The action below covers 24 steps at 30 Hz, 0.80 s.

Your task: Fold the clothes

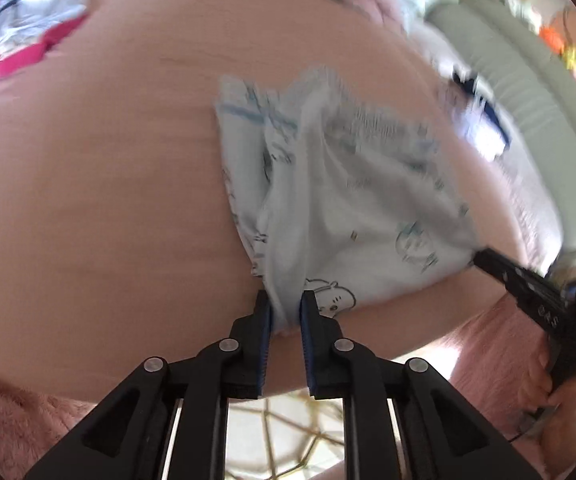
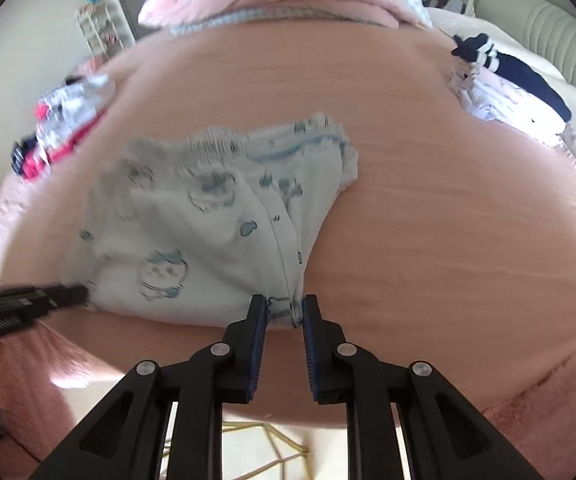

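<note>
Clothes pile [image 2: 60,128] left, navy garments [image 2: 515,80] right, flanking printed shorts [image 2: 208,216].

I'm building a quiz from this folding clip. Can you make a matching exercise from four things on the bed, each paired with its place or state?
Things:
1. pale blue cartoon-print cotton shorts
2. navy and white striped garment
3. crumpled pink and white clothes pile
4. pink fabric bed sheet

Places or states:
A. near the sheet's left edge in the right wrist view
B. pinched at two near corners
C. spread under everything
D. on the far right by the headboard in the right wrist view

Pairs: 1-B, 2-D, 3-A, 4-C
</note>
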Motion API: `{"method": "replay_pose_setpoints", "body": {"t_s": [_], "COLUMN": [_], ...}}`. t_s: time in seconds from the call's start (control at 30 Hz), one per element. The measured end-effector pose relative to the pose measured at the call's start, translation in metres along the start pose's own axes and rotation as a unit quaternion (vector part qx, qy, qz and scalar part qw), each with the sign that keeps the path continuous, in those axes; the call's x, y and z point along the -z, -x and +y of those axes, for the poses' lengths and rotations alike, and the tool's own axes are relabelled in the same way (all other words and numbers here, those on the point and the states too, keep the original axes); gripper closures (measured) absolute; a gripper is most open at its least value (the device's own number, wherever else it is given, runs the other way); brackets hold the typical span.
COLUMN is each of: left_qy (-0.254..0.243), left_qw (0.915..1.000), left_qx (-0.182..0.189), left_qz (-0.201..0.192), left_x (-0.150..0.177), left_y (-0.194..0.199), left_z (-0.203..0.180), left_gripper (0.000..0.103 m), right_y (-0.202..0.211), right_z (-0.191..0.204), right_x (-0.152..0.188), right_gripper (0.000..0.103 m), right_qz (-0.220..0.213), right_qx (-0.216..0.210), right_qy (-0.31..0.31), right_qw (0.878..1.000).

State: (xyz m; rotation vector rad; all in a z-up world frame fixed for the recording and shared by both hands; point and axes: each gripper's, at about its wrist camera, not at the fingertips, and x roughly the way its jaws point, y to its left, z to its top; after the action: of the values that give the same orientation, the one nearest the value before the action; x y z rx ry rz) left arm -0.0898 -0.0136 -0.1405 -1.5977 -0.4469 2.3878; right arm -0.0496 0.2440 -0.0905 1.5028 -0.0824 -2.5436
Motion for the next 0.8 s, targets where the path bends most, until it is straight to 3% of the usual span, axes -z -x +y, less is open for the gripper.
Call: {"method": "replay_pose_setpoints", "body": {"t_s": [0.07,0.13,0.17,0.27,0.33,0.4,0.43,0.47,0.53,0.6,0.67,0.73,0.8], "left_qy": [-0.029,-0.074,-0.090,-0.122,-0.124,-0.112,-0.097,-0.085,-0.069,-0.093,-0.125,-0.132,-0.133], "left_qw": [0.9980,0.9914,0.9898,0.9893,0.9915,0.9931,0.9944,0.9959,0.9969,0.9955,0.9920,0.9907,0.9905], "left_qx": [-0.014,-0.005,0.005,0.036,0.025,-0.026,-0.022,-0.003,0.001,-0.007,0.011,0.027,0.026], "left_qz": [-0.055,-0.108,-0.111,-0.072,-0.030,0.024,0.036,0.030,0.039,0.014,-0.017,-0.023,-0.019], "left_x": [-0.009,-0.024,-0.034,-0.061,-0.063,-0.062,-0.060,-0.060,-0.061,-0.064,-0.071,-0.078,-0.083], "left_y": [0.023,0.037,0.034,-0.004,-0.026,-0.045,-0.047,-0.041,-0.030,-0.018,-0.013,-0.017,-0.025], "left_z": [-0.006,-0.020,-0.028,-0.057,-0.057,-0.046,-0.034,-0.028,-0.020,-0.030,-0.046,-0.054,-0.056], "left_gripper": [0.091,0.091,0.091,0.091,0.091,0.091,0.091,0.091,0.091,0.091,0.091,0.091,0.091], "right_y": [0.024,0.033,0.030,0.000,-0.028,-0.054,-0.067,-0.074,-0.068,-0.059,-0.050,-0.053,-0.071], "right_z": [0.002,0.012,0.020,0.049,0.062,0.056,0.052,0.045,0.034,0.027,0.020,0.024,0.038], "right_x": [-0.008,-0.022,-0.032,-0.055,-0.062,-0.064,-0.064,-0.065,-0.071,-0.079,-0.087,-0.098,-0.107], "right_gripper": [0.085,0.081,0.079,0.079,0.079,0.079,0.080,0.083,0.081,0.078,0.075,0.047,0.045], "right_qz": [-0.038,-0.065,-0.069,-0.041,-0.007,0.032,0.052,0.065,0.054,0.036,0.018,0.014,0.028], "right_qx": [-0.006,-0.026,-0.041,-0.065,-0.068,-0.036,-0.016,-0.008,-0.023,-0.038,-0.052,-0.069,-0.054], "right_qy": [0.003,0.027,0.049,0.125,0.151,0.161,0.164,0.160,0.142,0.127,0.111,0.109,0.131], "right_qw": [0.999,0.997,0.996,0.989,0.986,0.986,0.985,0.985,0.988,0.991,0.992,0.992,0.989]}}
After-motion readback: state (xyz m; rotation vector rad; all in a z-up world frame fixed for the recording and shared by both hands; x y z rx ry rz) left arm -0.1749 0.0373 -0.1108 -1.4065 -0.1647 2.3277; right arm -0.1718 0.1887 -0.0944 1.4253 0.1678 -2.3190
